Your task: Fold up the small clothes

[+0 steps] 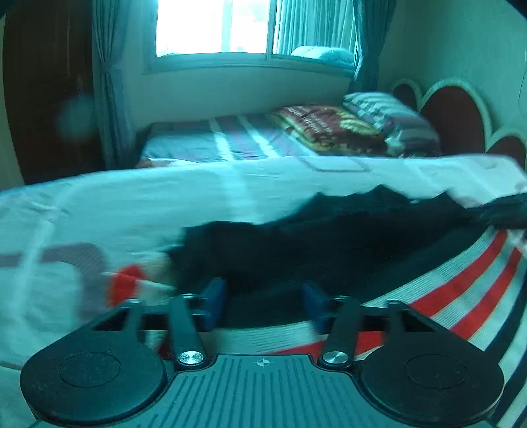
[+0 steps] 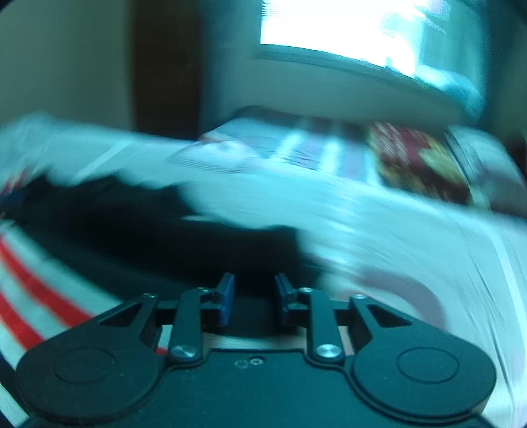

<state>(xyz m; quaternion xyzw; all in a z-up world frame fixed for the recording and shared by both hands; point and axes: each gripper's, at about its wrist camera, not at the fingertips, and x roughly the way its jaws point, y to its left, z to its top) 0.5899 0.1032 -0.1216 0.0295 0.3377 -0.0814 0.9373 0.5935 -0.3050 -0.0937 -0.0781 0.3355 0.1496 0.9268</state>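
Black cloth, a small dark garment [image 1: 329,230], lies on the white bed cover [image 1: 131,204] just ahead of both your tools, its long axis running across from left to right. Your left hand-held gripper [image 1: 262,296] stands open, empty, closest to the garment's near edge. Your right hand-held gripper [image 2: 254,296] is narrowly parted, gripping nothing. No readable writing; the frames are blurred.

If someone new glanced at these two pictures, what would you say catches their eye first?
Probably the black garment spread across the white bedsheet, directly ahead of both tongs. Next, the red-and-white striped cloth lying beside it, nearest the cameras. Behind them, a bright window glows above a bed with a patterned pillow.
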